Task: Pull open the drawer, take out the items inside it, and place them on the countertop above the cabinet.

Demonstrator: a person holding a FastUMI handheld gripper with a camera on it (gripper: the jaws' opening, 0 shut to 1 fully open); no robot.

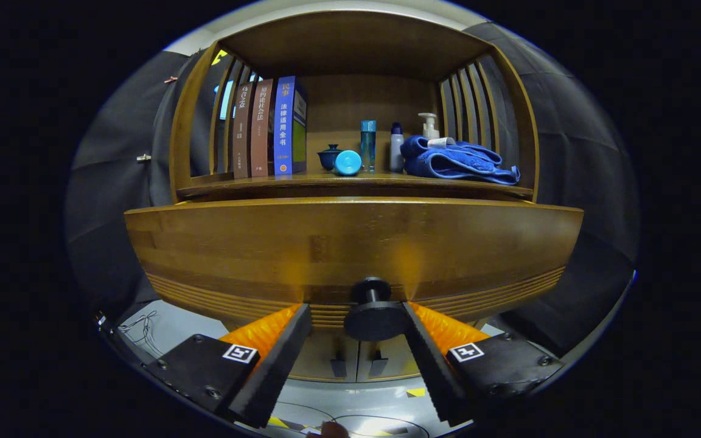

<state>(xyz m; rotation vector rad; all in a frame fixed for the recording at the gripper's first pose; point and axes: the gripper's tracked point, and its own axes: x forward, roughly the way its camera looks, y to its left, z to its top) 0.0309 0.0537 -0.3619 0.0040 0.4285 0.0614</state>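
- One gripper (356,310), fingers spread apart on either side of the drawer knob (375,316); the right finger (423,340) sits against the knob's disc, the left finger (286,347) stands clear of it with a gap between, so the knob is not clamped
- One drawer (350,249), wooden front with grooved lines along its lower part, standing forward of the cabinet body just ahead of the fingers; its inside is hidden from this angle
- One knob, dark and round on a short stem, fixed low at the middle of the drawer front, between the fingertips
- One countertop (253,182), the wooden shelf surface above the drawer, inside an open-fronted wooden cabinet with slatted sides
- Three books (268,128) standing upright at the left of the countertop, two brown and one blue
- One small dark-blue lidded cup (330,156) beside the books, with a light-blue round object (348,163) lying just in front of it
- One tall teal bottle (368,145) and one smaller pale bottle with a blue cap (396,148), upright near the middle
- One blue towel (457,161), bunched at the right, with a white pump bottle (429,126) behind it
- Two lower cabinet doors (356,359) with small dark handles, under the drawer, seen between the fingers
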